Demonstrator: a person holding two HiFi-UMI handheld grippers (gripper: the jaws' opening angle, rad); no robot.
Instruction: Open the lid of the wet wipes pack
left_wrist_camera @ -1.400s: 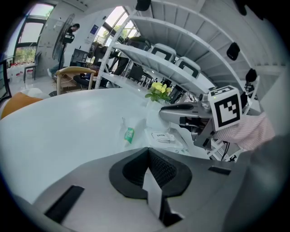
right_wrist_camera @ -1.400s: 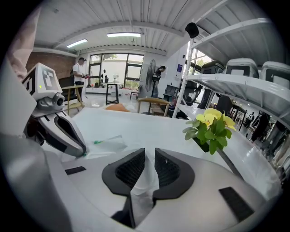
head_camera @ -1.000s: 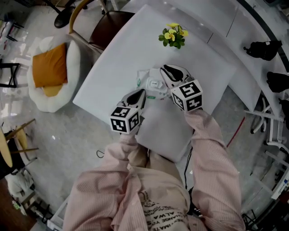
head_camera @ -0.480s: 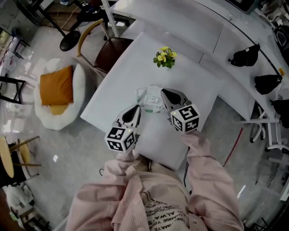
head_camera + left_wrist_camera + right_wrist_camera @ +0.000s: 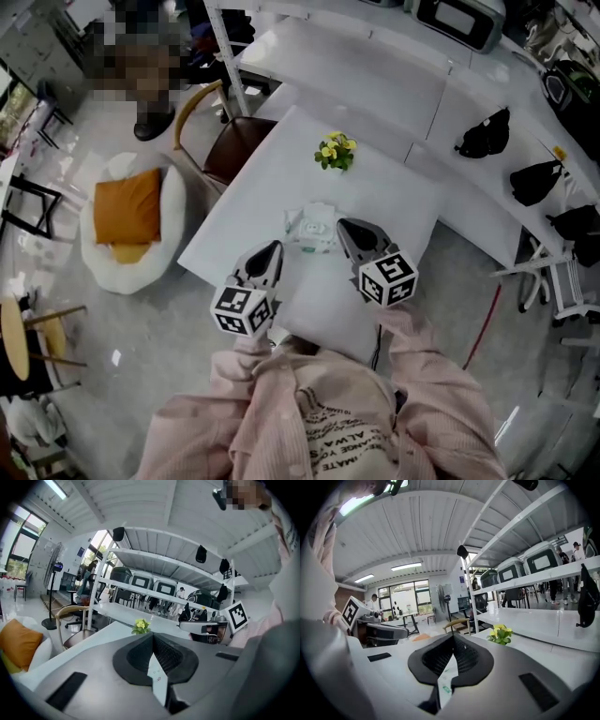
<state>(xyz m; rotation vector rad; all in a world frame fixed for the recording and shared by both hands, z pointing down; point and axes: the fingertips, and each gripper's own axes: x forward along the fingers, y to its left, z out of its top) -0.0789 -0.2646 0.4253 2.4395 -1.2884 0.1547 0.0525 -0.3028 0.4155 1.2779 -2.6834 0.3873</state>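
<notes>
In the head view, the wipes pack (image 5: 312, 228) lies on the white table (image 5: 375, 187), below the yellow flowers (image 5: 335, 150); the left gripper (image 5: 273, 247) and right gripper (image 5: 344, 226) sit just beside it, one on each side.

In the left gripper view, the fingers (image 5: 136, 656) are pressed together at the tips; a white strip shows in the slit below.

In the right gripper view, the fingers are pressed together too; the strip there is white and green; I cannot tell if either strip is pinched.

- Wet wipes pack (image 5: 311, 228) sits between your left gripper (image 5: 274, 247) and right gripper (image 5: 343, 226), with white table (image 5: 394, 202) under them.
- Yellow flowers (image 5: 335, 150) sit beyond both tips.
</notes>
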